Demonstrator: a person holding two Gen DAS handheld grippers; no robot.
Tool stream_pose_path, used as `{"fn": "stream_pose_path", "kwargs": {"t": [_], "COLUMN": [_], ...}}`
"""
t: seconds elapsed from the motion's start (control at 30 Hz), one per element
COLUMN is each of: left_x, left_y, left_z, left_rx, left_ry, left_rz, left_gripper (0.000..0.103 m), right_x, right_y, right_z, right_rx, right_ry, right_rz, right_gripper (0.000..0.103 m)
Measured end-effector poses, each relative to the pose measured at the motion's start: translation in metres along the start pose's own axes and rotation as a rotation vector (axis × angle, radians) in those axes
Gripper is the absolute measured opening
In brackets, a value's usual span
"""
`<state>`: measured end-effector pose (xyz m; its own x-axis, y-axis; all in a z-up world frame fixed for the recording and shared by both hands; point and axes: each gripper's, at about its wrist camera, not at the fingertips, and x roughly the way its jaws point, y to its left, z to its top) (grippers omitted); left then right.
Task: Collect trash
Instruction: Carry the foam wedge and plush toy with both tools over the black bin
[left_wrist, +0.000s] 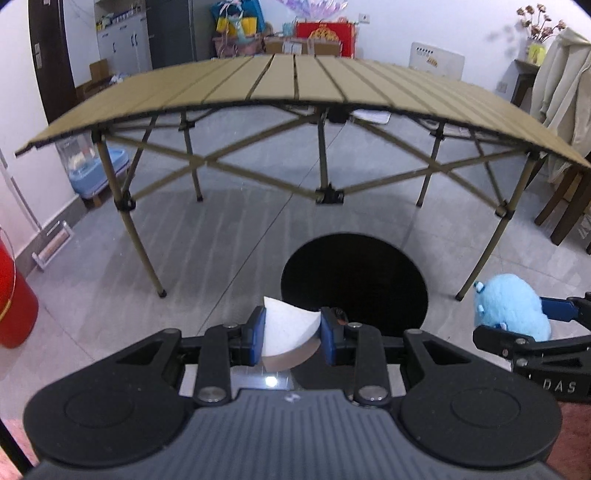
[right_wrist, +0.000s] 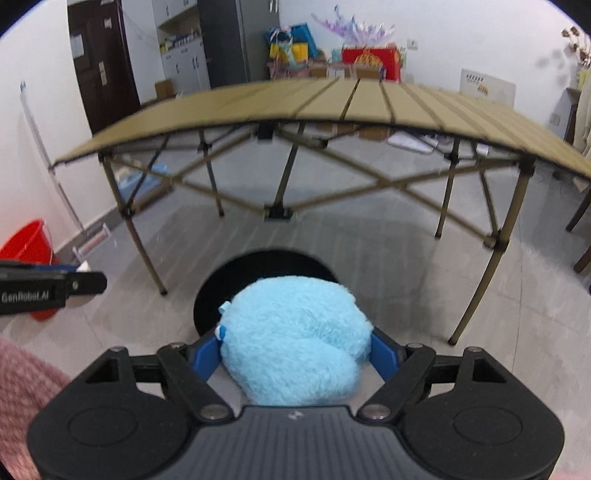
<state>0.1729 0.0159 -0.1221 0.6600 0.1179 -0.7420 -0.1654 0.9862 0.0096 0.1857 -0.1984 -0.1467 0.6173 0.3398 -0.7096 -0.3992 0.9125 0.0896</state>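
My left gripper (left_wrist: 292, 334) is shut on a white foam wedge (left_wrist: 288, 332) and holds it just left of a round black bin opening (left_wrist: 354, 284) on the floor. My right gripper (right_wrist: 295, 354) is shut on a fluffy light-blue plush (right_wrist: 291, 339) and holds it above the same black bin (right_wrist: 229, 280). The plush also shows in the left wrist view (left_wrist: 511, 306), to the right of the bin, held by the right gripper's blue fingers (left_wrist: 557, 310). The left gripper's body shows in the right wrist view (right_wrist: 48, 290) at the far left.
A tan slatted folding table (left_wrist: 295, 81) stands beyond the bin, its crossed legs (left_wrist: 325, 192) close behind it. A red bucket (left_wrist: 14, 299) stands at the left wall. A wooden chair (left_wrist: 565, 206) with a coat stands at the right. Boxes and bags line the back wall.
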Motion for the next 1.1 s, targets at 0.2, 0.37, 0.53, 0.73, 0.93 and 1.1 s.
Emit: {"fn": "stream_pose_path", "kwargs": {"t": [0.2,0.37,0.53,0.73,0.93,1.1], "left_x": [0.029,0.044,0.054,0.063,0.067,0.070], "left_y": [-0.002,0.003,0.011,0.010,0.008,0.006], "left_z": [-0.020,-0.028,-0.030,-0.030,-0.028,-0.026], "left_rx": [0.005,0.012,0.000,-0.004,-0.007,-0.007], "left_ry": [0.042,0.050,0.065,0.101,0.108,0.112], "left_rz": [0.003,0.003,0.018,0.017,0.031,0.038], "left_gripper": [0.030,0.030,0.030,0.030,0.030,0.030], "right_x": [0.013,0.028,0.043,0.055,0.060,0.062], "right_y": [0.008,0.002,-0.002,-0.006,-0.010,-0.012], "right_z": [-0.008,-0.015,-0.017,-0.016,-0.015,-0.014], "right_rx": [-0.058,-0.068,-0.055,-0.029,-0.012,0.004], "right_ry": [0.022,0.069,0.098,0.119,0.135,0.138], "right_rz": [-0.019,-0.037,-0.051,-0.070,-0.091,-0.099], "right_gripper": [0.080,0.080,0.080,0.080,0.080,0.080]}}
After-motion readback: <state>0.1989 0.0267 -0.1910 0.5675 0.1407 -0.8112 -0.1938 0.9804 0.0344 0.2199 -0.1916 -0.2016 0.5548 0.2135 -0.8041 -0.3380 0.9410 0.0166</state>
